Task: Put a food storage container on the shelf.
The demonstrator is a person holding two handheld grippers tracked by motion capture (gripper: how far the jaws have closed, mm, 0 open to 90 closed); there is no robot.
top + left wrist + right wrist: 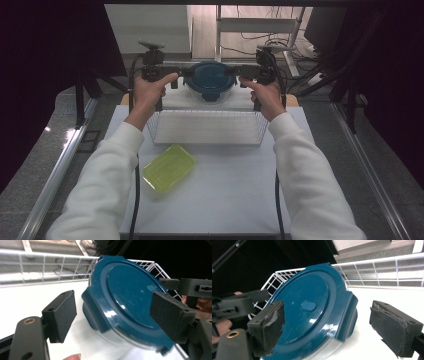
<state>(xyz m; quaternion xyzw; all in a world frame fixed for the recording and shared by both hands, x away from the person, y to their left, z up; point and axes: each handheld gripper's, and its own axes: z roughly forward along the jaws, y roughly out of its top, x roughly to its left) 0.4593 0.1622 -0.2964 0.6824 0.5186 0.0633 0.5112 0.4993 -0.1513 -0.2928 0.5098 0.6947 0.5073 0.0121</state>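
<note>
A round clear container with a dark blue lid rests on the white floor of a white wire basket, toward its far side. My left gripper is at the container's left flank and my right gripper at its right flank. In the left gripper view the lid lies between the open jaws, and one pad stands clear of the latch flap. In the right gripper view the lid sits between the wide-apart jaws, and the far pad touches nothing.
A yellow-green rectangular lid or box lies on the white table in front of the basket, to the left. Wire walls rise behind the container. Cables trail down from both grippers along the forearms. Dark curtains and metal rails flank the table.
</note>
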